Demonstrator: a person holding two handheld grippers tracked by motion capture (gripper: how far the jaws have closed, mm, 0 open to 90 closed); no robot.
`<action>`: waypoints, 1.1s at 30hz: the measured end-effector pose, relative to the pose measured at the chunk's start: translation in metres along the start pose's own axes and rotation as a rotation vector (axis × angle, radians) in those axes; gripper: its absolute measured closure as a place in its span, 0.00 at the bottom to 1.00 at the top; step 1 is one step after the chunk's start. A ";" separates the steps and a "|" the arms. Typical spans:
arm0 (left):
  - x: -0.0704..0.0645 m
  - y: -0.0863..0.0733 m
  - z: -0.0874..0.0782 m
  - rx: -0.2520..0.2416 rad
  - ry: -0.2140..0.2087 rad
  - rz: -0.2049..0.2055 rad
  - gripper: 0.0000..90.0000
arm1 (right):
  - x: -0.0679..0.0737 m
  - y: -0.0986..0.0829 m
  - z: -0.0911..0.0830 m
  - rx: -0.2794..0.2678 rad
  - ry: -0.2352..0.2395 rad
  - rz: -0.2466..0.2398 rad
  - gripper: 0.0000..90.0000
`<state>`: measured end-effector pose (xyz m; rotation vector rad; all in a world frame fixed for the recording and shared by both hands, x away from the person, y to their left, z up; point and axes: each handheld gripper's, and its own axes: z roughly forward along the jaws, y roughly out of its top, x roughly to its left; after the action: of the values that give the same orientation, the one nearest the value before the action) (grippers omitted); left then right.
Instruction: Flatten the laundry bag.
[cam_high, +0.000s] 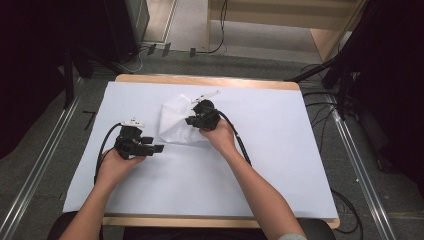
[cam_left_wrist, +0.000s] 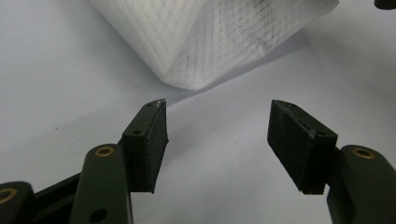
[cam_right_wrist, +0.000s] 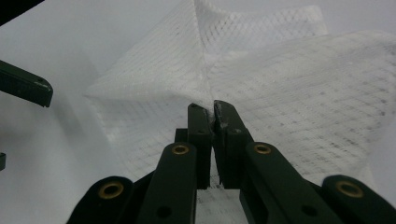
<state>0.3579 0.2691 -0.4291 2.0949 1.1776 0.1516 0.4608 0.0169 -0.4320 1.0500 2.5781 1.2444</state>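
White mesh cloth (cam_right_wrist: 299, 84), creased; right gripper (cam_right_wrist: 213, 108) pinching it.

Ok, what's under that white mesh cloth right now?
Around the white mesh cloth lies the white table cover. The right gripper pinches a fold, tenting the cloth. Anything beneath that raised part is covered. The left gripper is open just short of it.

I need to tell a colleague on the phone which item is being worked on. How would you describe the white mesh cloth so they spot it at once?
Start at the wooden table covered by a white sheet. Near its middle lies the white mesh cloth, crumpled and partly folded. It is the only fabric there, see-through with a fine grid pattern, and the right hand-held gripper pinches a fold of it while the left hand-held gripper waits open beside it.
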 end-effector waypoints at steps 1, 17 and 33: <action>0.000 0.000 0.000 -0.001 0.000 -0.001 0.43 | 0.000 0.000 0.000 0.000 0.000 0.000 0.97; 0.002 -0.003 -0.002 -0.005 0.008 -0.011 0.43 | 0.002 0.017 -0.025 -0.057 0.011 -0.038 0.61; 0.005 -0.003 -0.005 -0.015 0.012 -0.017 0.43 | -0.042 -0.006 -0.030 -0.017 -0.062 0.065 0.57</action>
<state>0.3560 0.2768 -0.4284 2.0729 1.1978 0.1654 0.4783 -0.0317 -0.4248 1.1590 2.5022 1.2255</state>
